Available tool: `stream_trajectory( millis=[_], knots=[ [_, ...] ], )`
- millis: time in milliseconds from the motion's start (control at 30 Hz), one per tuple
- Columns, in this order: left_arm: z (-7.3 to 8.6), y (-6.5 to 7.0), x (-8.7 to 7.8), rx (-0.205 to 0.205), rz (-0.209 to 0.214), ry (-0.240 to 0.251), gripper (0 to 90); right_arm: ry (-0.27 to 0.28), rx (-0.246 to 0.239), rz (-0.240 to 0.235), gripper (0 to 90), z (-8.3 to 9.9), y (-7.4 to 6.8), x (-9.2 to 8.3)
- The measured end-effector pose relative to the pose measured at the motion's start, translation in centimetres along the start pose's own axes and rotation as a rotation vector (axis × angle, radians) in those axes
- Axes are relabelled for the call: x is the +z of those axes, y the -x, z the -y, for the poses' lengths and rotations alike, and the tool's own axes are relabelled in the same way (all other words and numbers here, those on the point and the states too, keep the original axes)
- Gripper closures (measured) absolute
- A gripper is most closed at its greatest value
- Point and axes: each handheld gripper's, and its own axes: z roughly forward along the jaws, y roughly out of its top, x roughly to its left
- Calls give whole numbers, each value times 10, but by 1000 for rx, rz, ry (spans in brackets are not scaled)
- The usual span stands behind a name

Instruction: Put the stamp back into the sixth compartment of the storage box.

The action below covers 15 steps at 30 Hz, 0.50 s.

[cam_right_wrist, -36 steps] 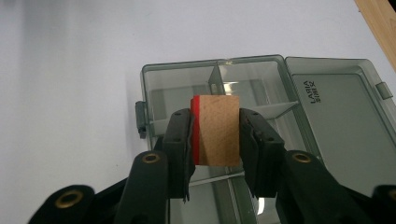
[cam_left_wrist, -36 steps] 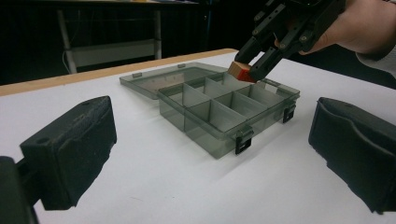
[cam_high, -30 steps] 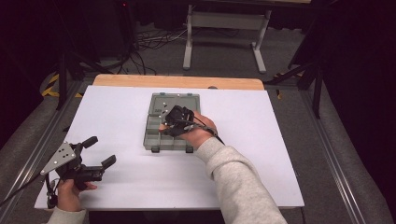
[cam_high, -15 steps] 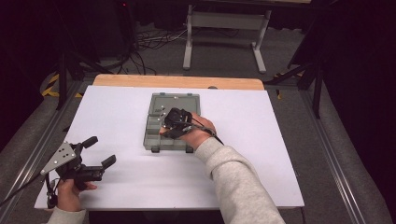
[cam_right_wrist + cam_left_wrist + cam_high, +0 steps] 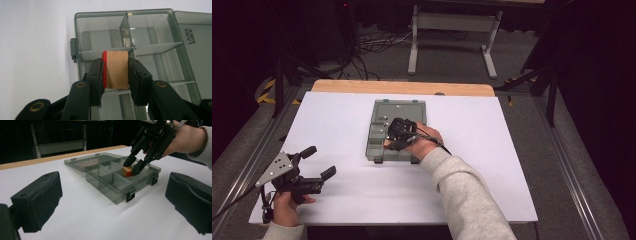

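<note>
A grey see-through compartment box [image 5: 398, 131] lies open in the middle of the white table, its lid [image 5: 195, 37] laid flat beyond it. My right gripper [image 5: 396, 136] hangs over the box's near compartments, shut on a small wooden block [image 5: 116, 69] with one red face. In the left gripper view the same block [image 5: 127, 171] sits low between the box's dividers, pinched by the right gripper [image 5: 135, 165]. My left gripper [image 5: 312, 162] rests at the table's near left corner, open, its two pads [image 5: 37, 200] wide apart with nothing between them.
A wooden strip [image 5: 402, 87] runs along the table's far edge. Behind it stand a metal frame [image 5: 452, 35] and cables on the floor. Dark stand legs [image 5: 282, 75] rise at the left and right of the table.
The right gripper with the block has edged slightly toward the near side of the box and lower. The left gripper has stayed put.
</note>
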Motion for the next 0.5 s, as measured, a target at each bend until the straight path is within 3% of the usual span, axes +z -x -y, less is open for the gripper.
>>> stream_trajectory(
  millis=[500],
  knots=[
    [0,0,0,1,-1,-5,19,-22,14,-31,658,1,0,6]
  ],
)
